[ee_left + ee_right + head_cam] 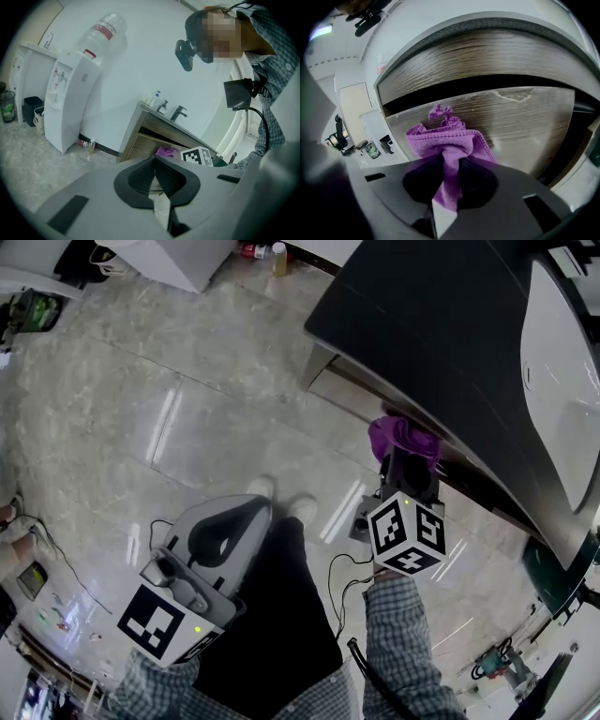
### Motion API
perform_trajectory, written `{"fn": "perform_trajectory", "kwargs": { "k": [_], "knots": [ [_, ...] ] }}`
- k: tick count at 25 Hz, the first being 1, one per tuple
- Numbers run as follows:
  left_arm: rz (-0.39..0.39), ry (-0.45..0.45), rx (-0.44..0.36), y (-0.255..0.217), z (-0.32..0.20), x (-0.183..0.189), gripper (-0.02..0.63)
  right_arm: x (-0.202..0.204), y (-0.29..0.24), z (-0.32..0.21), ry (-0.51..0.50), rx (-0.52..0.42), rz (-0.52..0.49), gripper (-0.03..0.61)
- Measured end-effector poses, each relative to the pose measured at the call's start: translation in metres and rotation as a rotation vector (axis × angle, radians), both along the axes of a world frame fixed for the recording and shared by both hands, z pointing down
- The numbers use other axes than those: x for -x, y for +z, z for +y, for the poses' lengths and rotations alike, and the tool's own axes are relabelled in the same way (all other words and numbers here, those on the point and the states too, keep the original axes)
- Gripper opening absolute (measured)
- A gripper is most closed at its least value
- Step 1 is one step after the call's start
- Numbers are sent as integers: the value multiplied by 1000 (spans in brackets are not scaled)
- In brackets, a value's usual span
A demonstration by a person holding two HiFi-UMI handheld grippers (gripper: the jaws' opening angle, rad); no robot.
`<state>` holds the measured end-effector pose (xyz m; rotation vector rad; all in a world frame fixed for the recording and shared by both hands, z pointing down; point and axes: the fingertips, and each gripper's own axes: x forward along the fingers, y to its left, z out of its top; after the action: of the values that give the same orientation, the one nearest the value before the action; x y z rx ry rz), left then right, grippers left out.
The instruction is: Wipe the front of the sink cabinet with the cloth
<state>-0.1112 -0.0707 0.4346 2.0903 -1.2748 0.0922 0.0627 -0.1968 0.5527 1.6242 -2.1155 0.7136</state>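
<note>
A purple cloth point(446, 142) is bunched between the jaws of my right gripper point(449, 176), which is shut on it. The cloth sits close against the wood-grain lower drawer front point(520, 122) of the sink cabinet. From the head camera the cloth point(403, 435) shows under the dark countertop point(441, 324), just ahead of my right gripper point(409, 469). My left gripper point(220, 532) hangs lower left over the floor, away from the cabinet, jaws shut with nothing between them. In the left gripper view that gripper point(155, 174) points at the cabinet point(140, 140) from a distance.
A white basin point(562, 362) sits in the countertop. A water dispenser point(70, 93) stands left of the cabinet, with small bottles point(86, 144) on the floor by the wall. A dark bin point(32, 104) stands further left. Shoes point(281, 501) rest on the glossy tile floor point(141, 409).
</note>
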Motion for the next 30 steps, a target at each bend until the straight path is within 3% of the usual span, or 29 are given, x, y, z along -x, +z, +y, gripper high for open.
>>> {"fn": "perform_trajectory", "kwargs": {
  "k": [18, 24, 30],
  "knots": [
    [-3, -128, 17, 6, 17, 55, 11, 129, 21, -4, -252, 34, -61, 74],
    [30, -163, 10, 2, 24, 66, 11, 172, 25, 2, -342, 47, -92, 74],
    [11, -159, 32, 7, 31, 68, 11, 182, 31, 6, -350, 59, -109, 74]
  ]
}}
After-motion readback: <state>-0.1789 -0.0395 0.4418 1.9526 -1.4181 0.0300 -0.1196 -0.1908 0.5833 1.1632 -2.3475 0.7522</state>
